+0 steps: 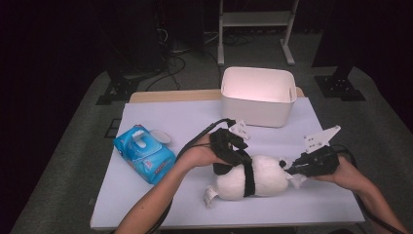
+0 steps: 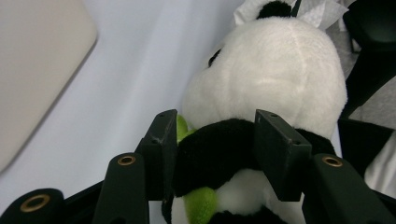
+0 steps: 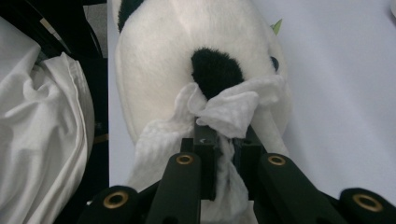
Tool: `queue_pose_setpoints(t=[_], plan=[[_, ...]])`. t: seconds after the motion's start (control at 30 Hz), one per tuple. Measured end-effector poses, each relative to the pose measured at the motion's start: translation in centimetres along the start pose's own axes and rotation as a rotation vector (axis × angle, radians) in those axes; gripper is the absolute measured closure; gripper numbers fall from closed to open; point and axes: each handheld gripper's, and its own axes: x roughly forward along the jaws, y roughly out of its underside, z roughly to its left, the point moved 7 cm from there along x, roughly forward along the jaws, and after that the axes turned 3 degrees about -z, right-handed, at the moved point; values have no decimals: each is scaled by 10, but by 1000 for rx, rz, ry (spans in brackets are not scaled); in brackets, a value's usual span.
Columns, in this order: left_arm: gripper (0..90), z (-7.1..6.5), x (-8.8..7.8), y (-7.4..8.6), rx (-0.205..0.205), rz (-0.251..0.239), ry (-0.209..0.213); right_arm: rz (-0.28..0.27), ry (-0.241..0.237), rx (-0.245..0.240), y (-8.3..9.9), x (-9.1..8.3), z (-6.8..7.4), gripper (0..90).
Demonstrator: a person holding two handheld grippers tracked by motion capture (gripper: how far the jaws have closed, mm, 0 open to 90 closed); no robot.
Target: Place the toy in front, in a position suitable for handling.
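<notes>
A black-and-white plush panda [image 1: 263, 178] lies on its side near the front of the white table [image 1: 195, 122]. My left gripper [image 1: 239, 163] comes down on it from behind. In the left gripper view my left gripper [image 2: 215, 123] is shut on the panda [image 2: 275, 70], its jaws pressing the black band at the shoulders. My right gripper [image 1: 292, 171] is at the panda's head end, shut on a white wipe [image 1: 298, 181]. In the right gripper view that gripper [image 3: 223, 133] holds the crumpled wipe [image 3: 229, 109] against the black ear on the panda [image 3: 159, 60].
A white plastic bin [image 1: 258, 109] stands open at the back of the table; its wall also shows in the left gripper view [image 2: 37, 60]. A blue pack of wipes [image 1: 143, 153] lies at the left. White fabric [image 3: 42, 116] hangs by the table's near edge.
</notes>
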Motion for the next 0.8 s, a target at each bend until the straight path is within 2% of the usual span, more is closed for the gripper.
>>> queue_pose_setpoints(t=[0.13, 0.27, 0.33, 0.37, 0.43, 0.53, 0.67, 0.8], plan=[[483, 2, -2, 3, -33, 5, 22, 5, 0, 5, 1, -3, 1, 820], [492, 1, -1, 6, -61, 5, 63, 13, -6, 0, 3, -6, 4, 815], [528, -1, 1, 7, -46, 7, 66, 18, -5, -7, 3, -7, 6, 814], [554, -3, 1, 6, -29, 6, 55, 22, -8, -12, 3, -8, 6, 814], [641, -5, 0, 6, 0, 15, 45, 19, 2, -15, 1, -12, 6, 815], [709, -9, -1, 4, 26, 21, 46, 14, 15, -30, -3, -18, 4, 815], [732, -11, -5, 5, 42, 21, 32, 24, 20, -49, -11, -21, 3, 815], [736, -13, -6, 5, 46, 8, 43, 6, 21, -55, -18, -27, 2, 817]])
